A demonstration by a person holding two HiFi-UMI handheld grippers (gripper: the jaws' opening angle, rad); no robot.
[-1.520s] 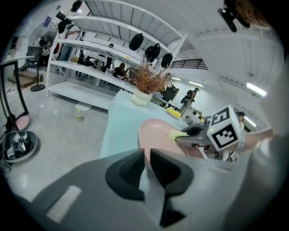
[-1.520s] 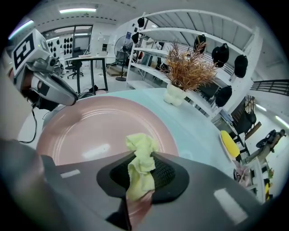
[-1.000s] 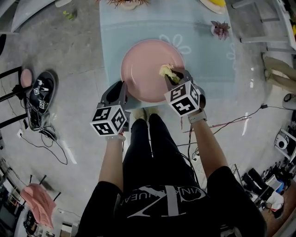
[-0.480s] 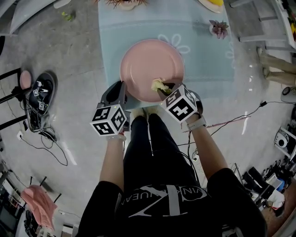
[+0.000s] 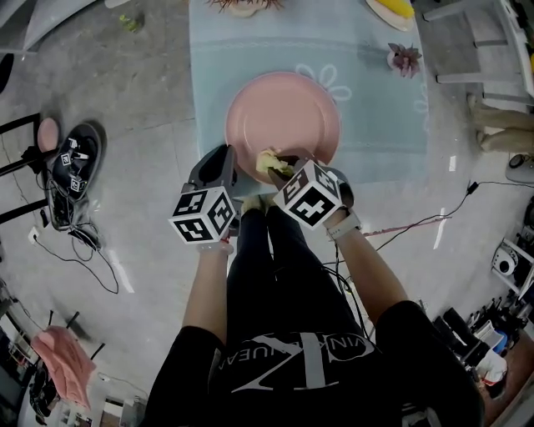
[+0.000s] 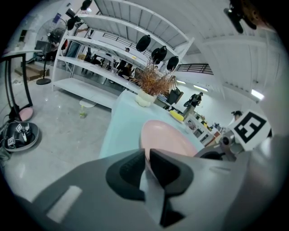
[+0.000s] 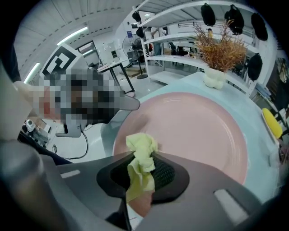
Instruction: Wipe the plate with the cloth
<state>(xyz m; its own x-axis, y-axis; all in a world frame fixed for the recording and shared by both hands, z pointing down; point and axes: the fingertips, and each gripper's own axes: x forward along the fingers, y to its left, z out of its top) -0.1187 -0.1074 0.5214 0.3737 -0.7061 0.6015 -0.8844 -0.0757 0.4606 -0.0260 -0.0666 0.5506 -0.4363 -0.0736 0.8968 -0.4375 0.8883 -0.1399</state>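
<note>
Clamped tight in the closed jaws of the right gripper (image 5: pixel 279 164): a crumpled yellow cloth (image 5: pixel 268 160), with a bunched tuft sticking out past the tips. Held down at the near edge of the pink plate (image 5: pixel 288 104), a little left of its middle, just inside the rim. Impossible to tell from either view how firmly it presses.

Set flat on a pale blue table (image 5: pixel 250 50), close to its near edge. Bare and pink across the rest of its face.

Pinched at its near-left rim by the left gripper (image 5: pixel 224 163), jaws drawn in to a thin slit with the pink edge caught between them. Both marker cubes side by side just short of the table edge, close together but apart.

Farther out on the table: a small succulent (image 5: pixel 404 60) right of the plate and well apart from it, a yellow thing (image 5: pixel 392 7) at the far right corner, too cut off to name, and a white vase (image 7: pixel 214 77) of dried stems at the far end.

Below the cubes, black trousers and both forearms. Around the table, grey floor (image 5: pixel 125 92). On it to the left, a black device (image 5: pixel 73 167) with square markers and loose cables (image 5: pixel 92 250). At the lower left, a pink rag (image 5: pixel 62 354). Beyond the table, in the left gripper view, white shelves (image 6: pixel 90 63).
</note>
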